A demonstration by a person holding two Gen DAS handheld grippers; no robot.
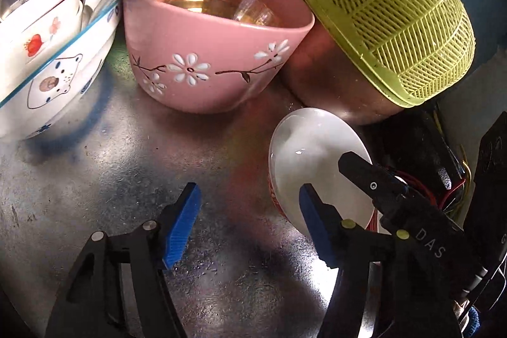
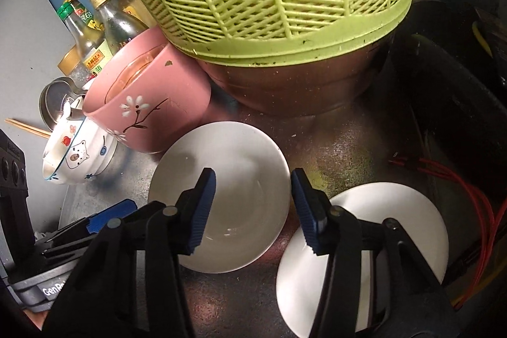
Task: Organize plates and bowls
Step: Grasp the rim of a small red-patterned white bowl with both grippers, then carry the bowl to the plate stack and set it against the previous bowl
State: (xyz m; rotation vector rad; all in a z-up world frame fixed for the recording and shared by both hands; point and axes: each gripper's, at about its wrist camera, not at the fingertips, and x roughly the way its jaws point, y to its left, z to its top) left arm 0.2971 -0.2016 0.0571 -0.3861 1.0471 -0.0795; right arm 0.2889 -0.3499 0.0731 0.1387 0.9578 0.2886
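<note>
A small white bowl stands on the metal counter. My right gripper straddles its right rim, one finger inside and one outside, and the pads do not squeeze the rim. A second white dish lies to its right, under that gripper's outer finger. In the left wrist view the same bowl shows a red pattern outside, with a right-gripper finger reaching into it. My left gripper hangs open over bare counter just left of the bowl, nothing between its pads.
Behind stands a pink flowered bowl holding glass cups. At left a bear-printed bowl holds a smaller bowl and a spoon. A green basket sits upturned on a copper-coloured bowl. Bottles line the back; red wires lie at right.
</note>
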